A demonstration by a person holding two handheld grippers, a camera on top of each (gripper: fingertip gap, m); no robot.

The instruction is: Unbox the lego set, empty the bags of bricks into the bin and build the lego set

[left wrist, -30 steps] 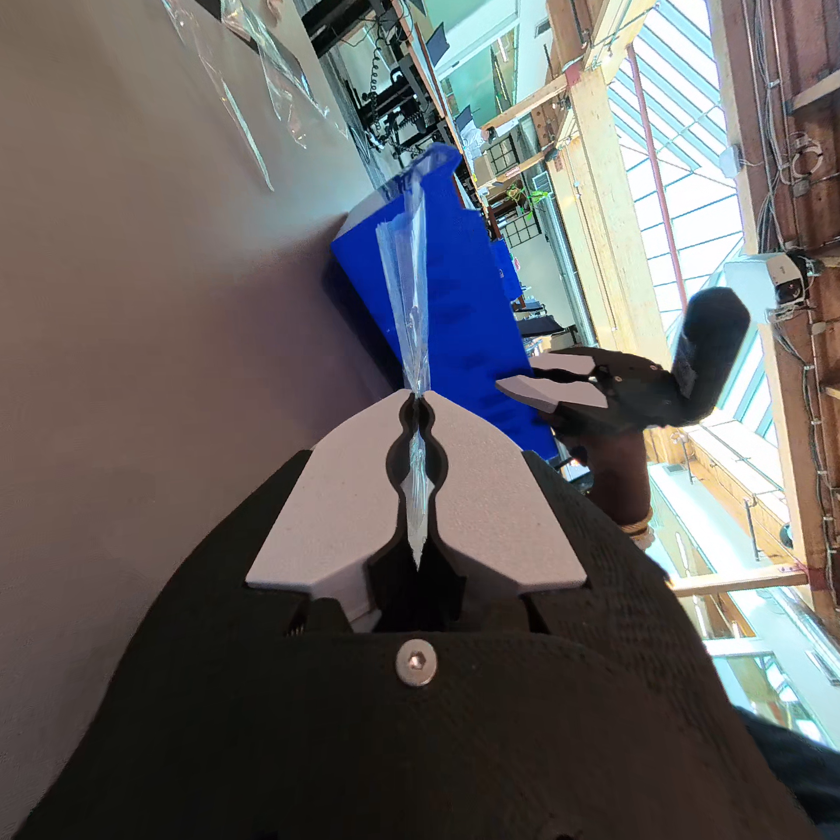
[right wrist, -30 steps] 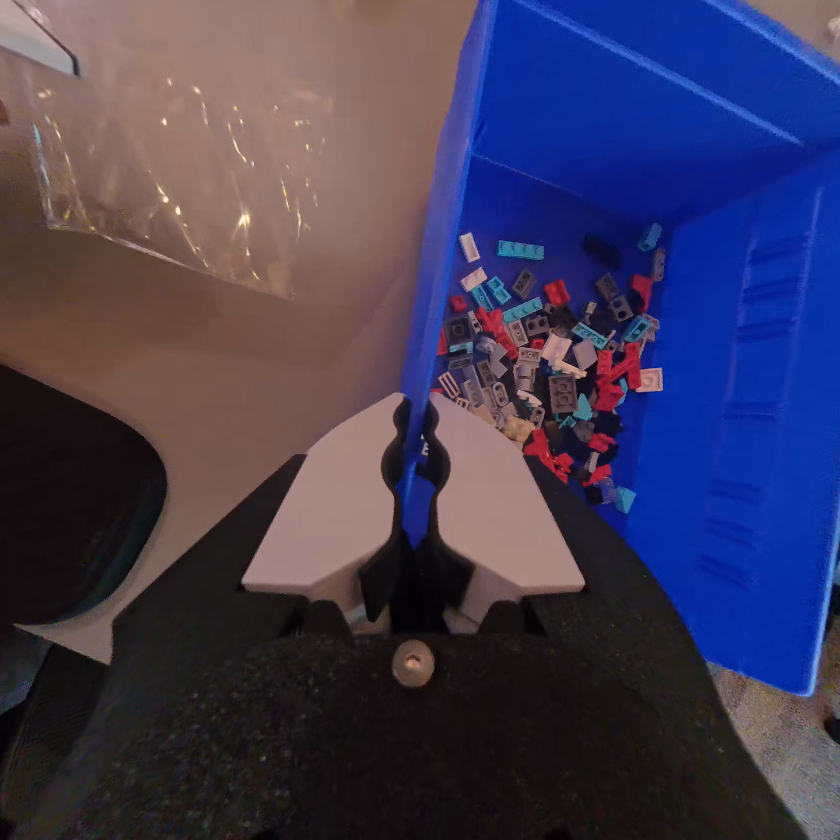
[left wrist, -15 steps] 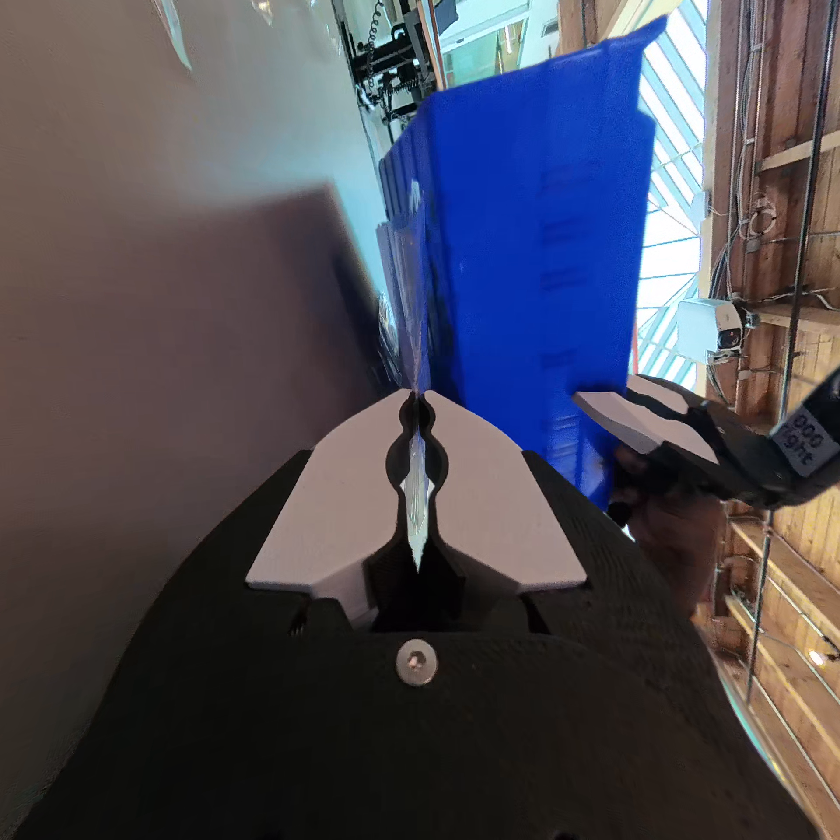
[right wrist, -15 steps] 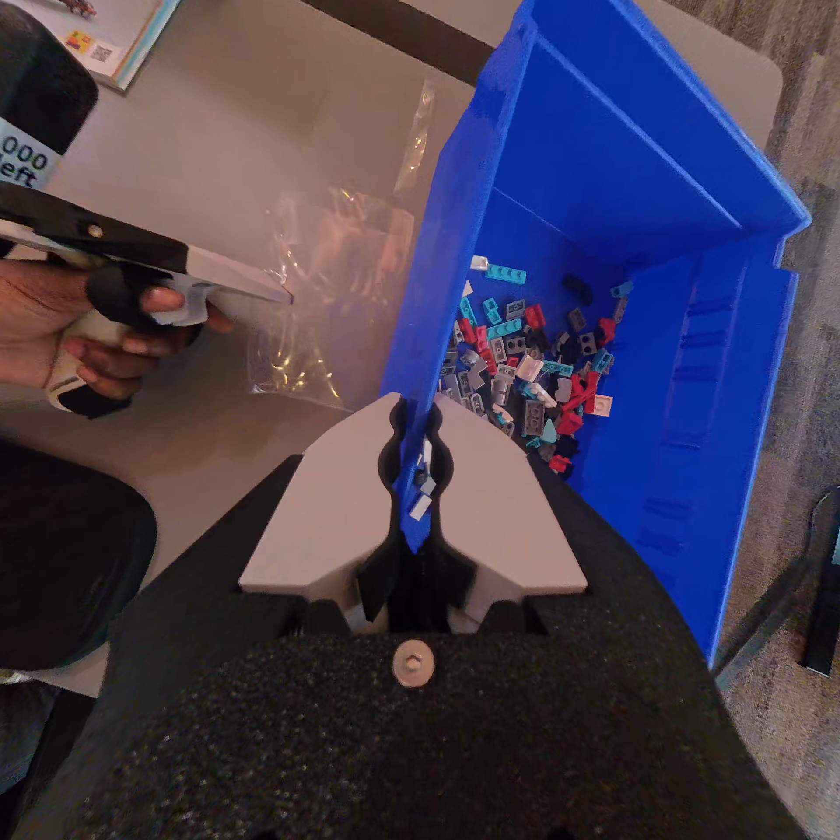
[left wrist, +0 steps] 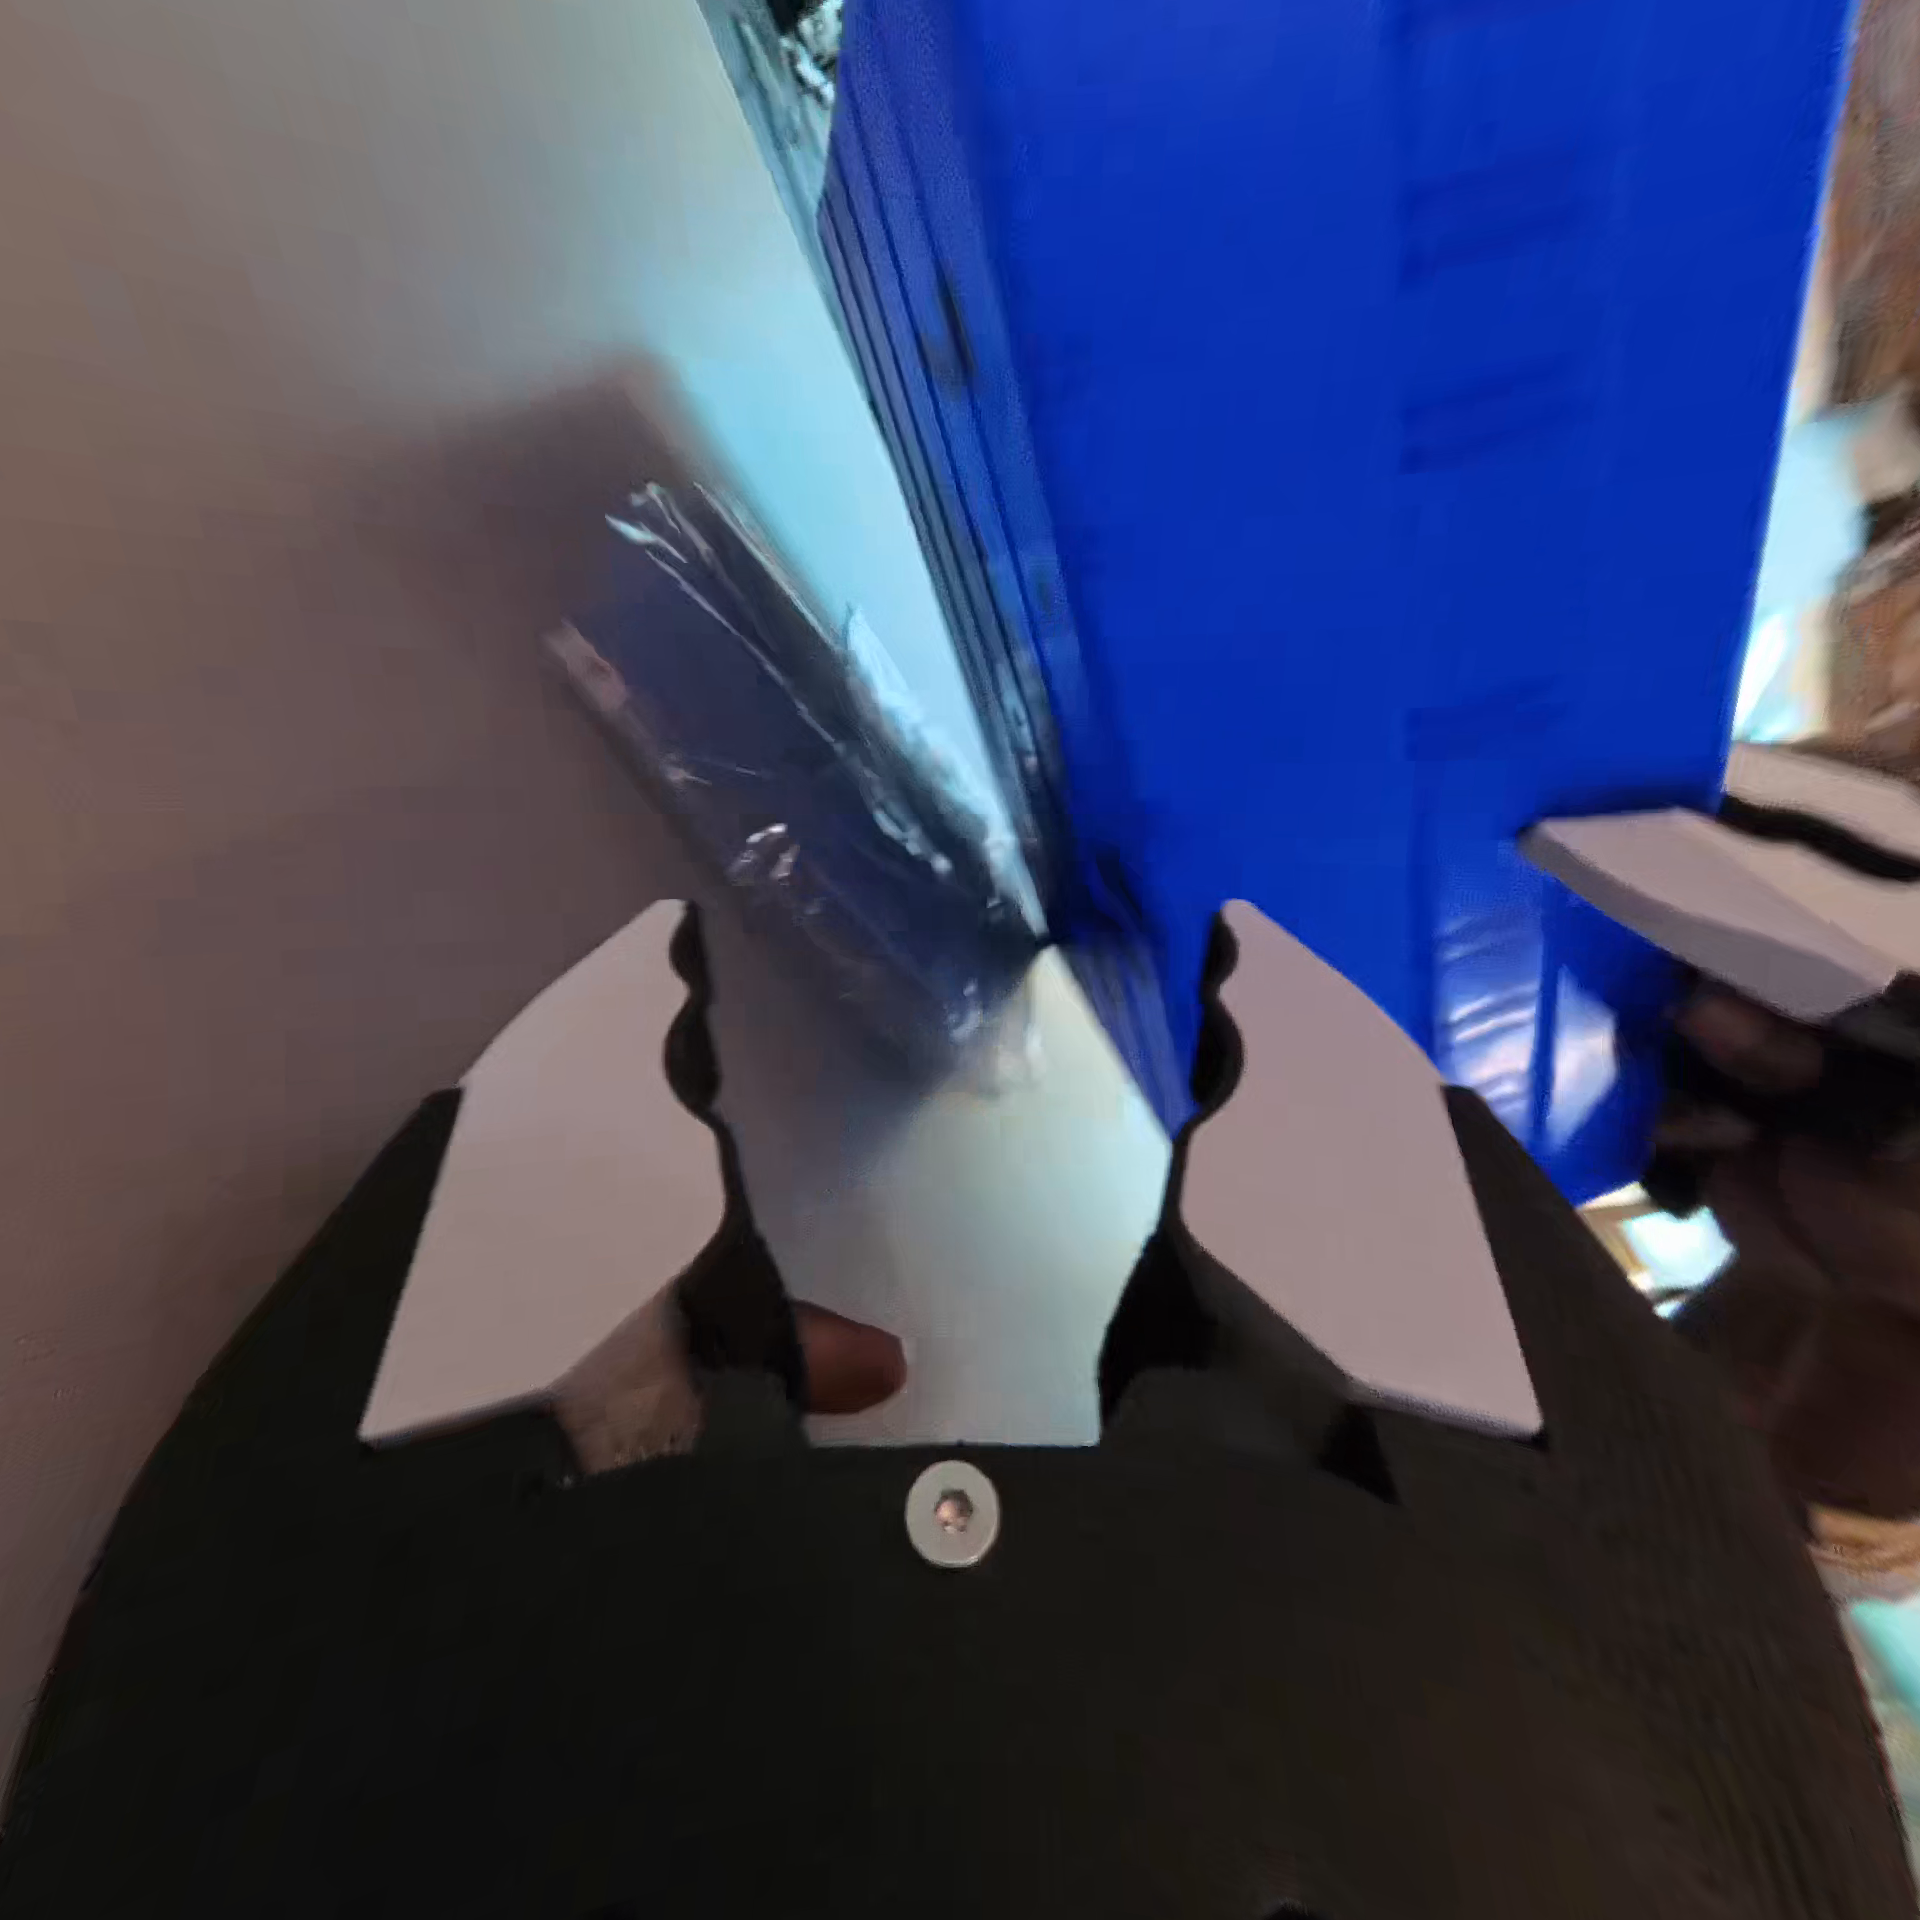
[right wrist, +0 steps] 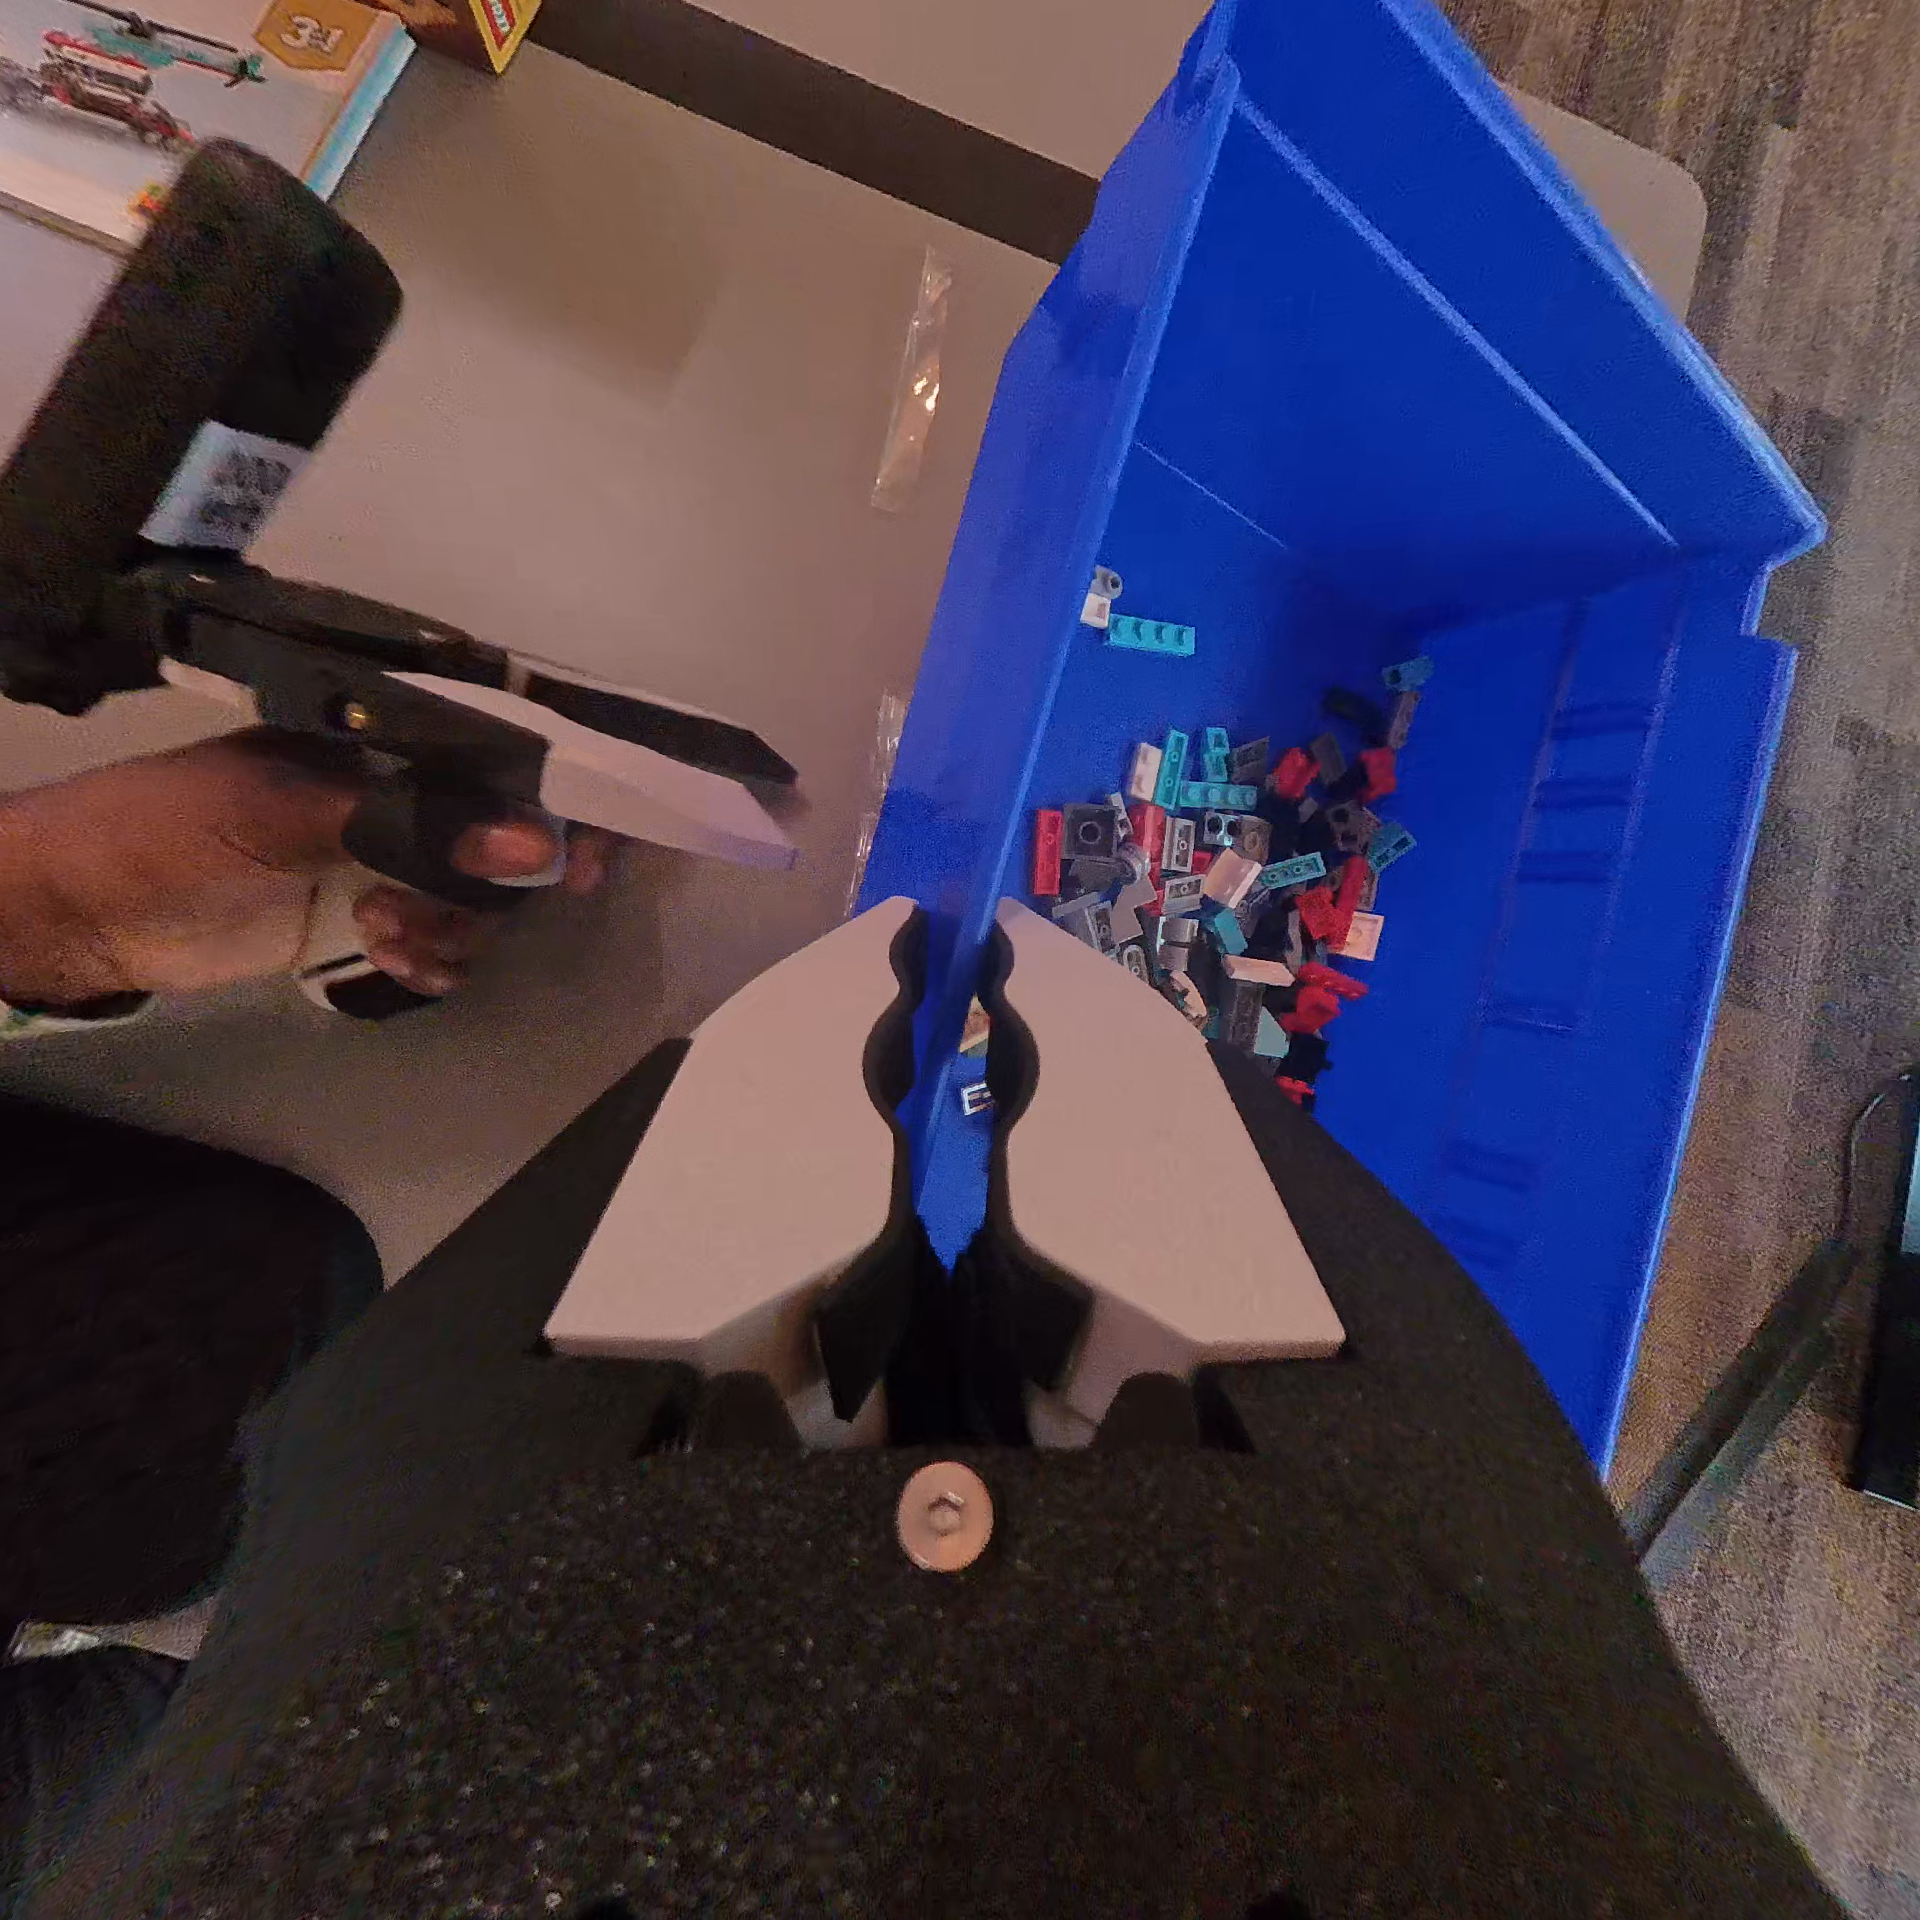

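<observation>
My right gripper [right wrist: 951, 935] was clamped on the near wall of the tilted blue bin [right wrist: 1351, 343], bricks [right wrist: 1226, 883] pooled inside. My left gripper [left wrist: 951, 935] gaped, the clear bag [left wrist: 790, 790] lying loose just beyond it. Emptying seemed finished; I judged the bin needed setting level next.

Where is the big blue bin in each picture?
Left wrist view: the blue bin fills the top middle and right, seen from outside, just beyond the open left claw.
Right wrist view: the blue bin fills the right side, seen from inside, with bricks at its bottom.
Shared landmark: the right claw, shut on the bin's wall, shows in both.
</observation>
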